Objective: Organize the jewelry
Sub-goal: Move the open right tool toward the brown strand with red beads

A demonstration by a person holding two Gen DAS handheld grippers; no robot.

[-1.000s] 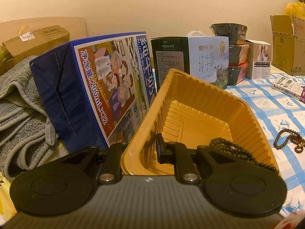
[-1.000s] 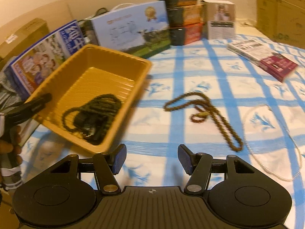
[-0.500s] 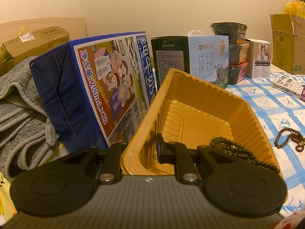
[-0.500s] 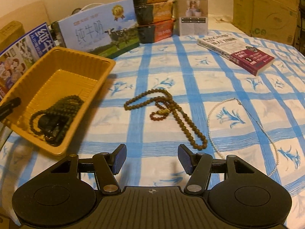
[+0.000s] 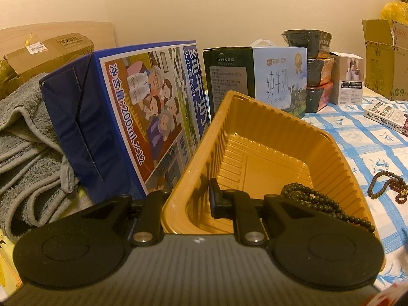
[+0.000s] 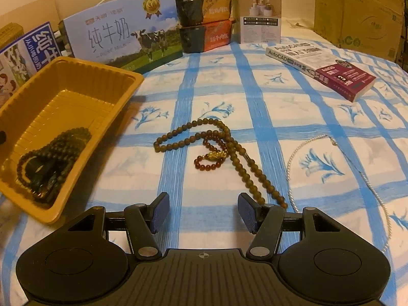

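Note:
My left gripper [image 5: 187,204] is shut on the near left wall of the yellow plastic tray [image 5: 257,132], one finger inside, one outside. The tray [image 6: 76,81] holds a dark bead necklace [image 6: 51,153], also seen in the left wrist view [image 5: 321,201]. My right gripper [image 6: 203,211] is open and empty above the blue-checked cloth. Just ahead of it lie a brown bead necklace [image 6: 234,153] and a small red bead bracelet with a gold charm [image 6: 211,156]. A thin pearl necklace [image 6: 331,176] lies to the right.
Milk cartons [image 5: 142,112] [image 6: 122,40] stand behind the tray. Stacked food bowls [image 6: 204,17], a small white box [image 6: 260,15] and cardboard boxes [image 6: 357,12] line the back. A book [image 6: 321,68] lies at the right. A grey towel [image 5: 23,153] sits left.
My right gripper has swung right and moved closer over the brown necklace, still open. The left gripper keeps its hold on the tray, barely moved.

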